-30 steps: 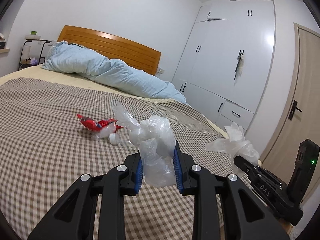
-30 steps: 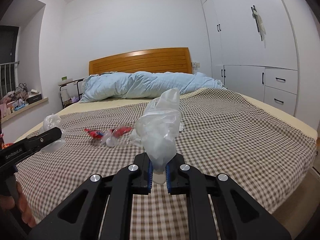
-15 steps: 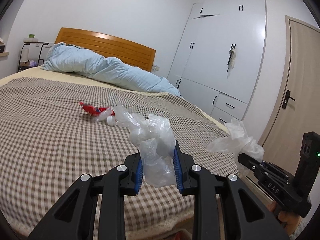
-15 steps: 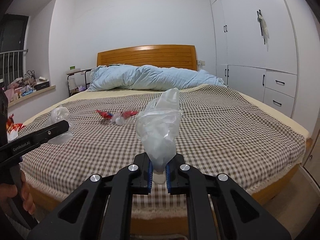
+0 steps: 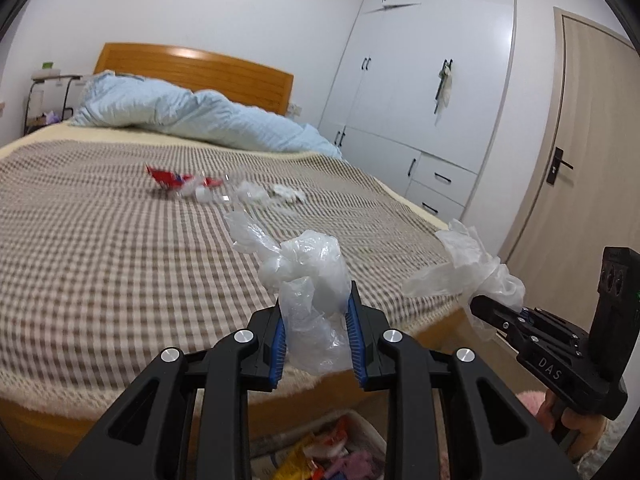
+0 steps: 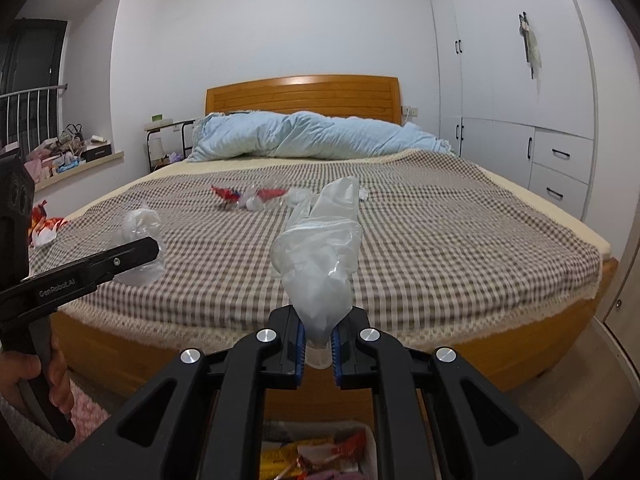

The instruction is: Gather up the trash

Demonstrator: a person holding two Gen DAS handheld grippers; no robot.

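My left gripper (image 5: pixel 316 300) is shut on a crumpled clear plastic bag (image 5: pixel 308 276), held in the air off the foot of the bed. My right gripper (image 6: pixel 318 320) is shut on another clear plastic bag (image 6: pixel 320 256) that stands up from its pads. Each gripper shows in the other's view: the right gripper (image 5: pixel 484 308) with its plastic at the right, the left gripper (image 6: pixel 148 248) at the left. On the checked bedspread (image 6: pixel 440 240) lie a red wrapper (image 6: pixel 226 194) and pale plastic scraps (image 5: pixel 248 194). A white bin (image 5: pixel 356 418) with colourful wrappers sits below both grippers.
A rolled light-blue duvet (image 6: pixel 320 140) lies along the wooden headboard (image 6: pixel 304 96). White wardrobes (image 5: pixel 420 80) and a door (image 5: pixel 580 160) stand to the right of the bed. A cluttered window ledge (image 6: pixel 72 152) is at the left. A hand (image 6: pixel 24 368) grips the left tool's handle.
Both grippers have drawn back from over the bed and sunk a little, still holding their plastic. The bed's foot edge and the bin below have come into view.
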